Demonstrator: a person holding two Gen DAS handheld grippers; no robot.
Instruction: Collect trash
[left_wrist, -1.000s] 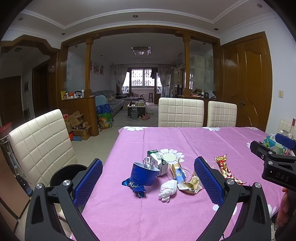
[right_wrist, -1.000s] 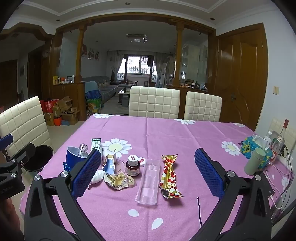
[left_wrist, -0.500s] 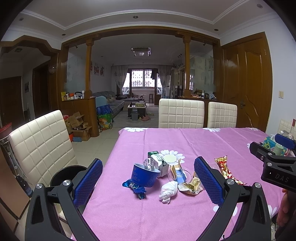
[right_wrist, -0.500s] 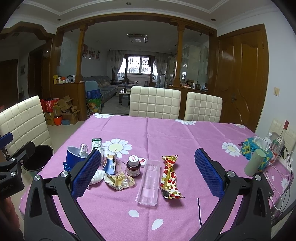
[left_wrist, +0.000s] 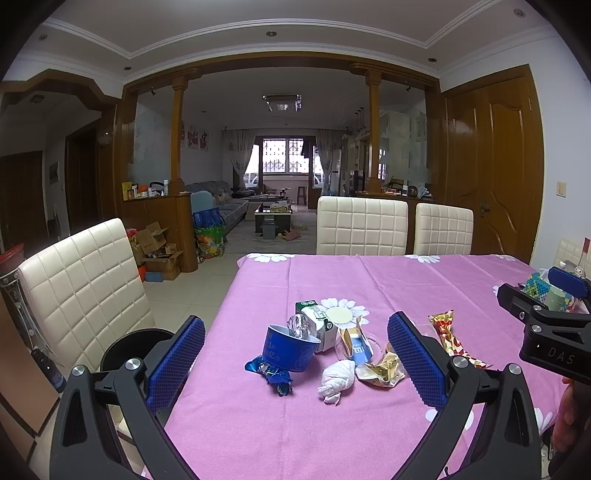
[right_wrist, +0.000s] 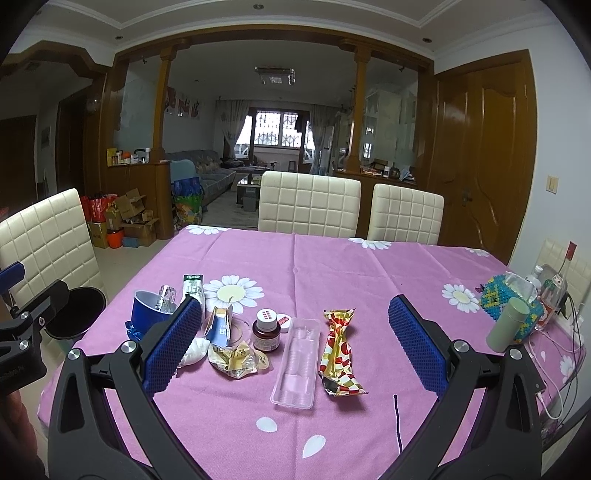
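Both grippers hover wide open and empty above the near table edge. The left gripper frames the blue paper cup and crumpled tissue dead ahead. The right gripper is nearer the candy wrapper — long axis pointing away from it.

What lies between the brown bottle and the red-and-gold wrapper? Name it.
In the right wrist view, a clear plastic tray lies lengthwise between the brown bottle and the red-and-gold wrapper, on the purple tablecloth.
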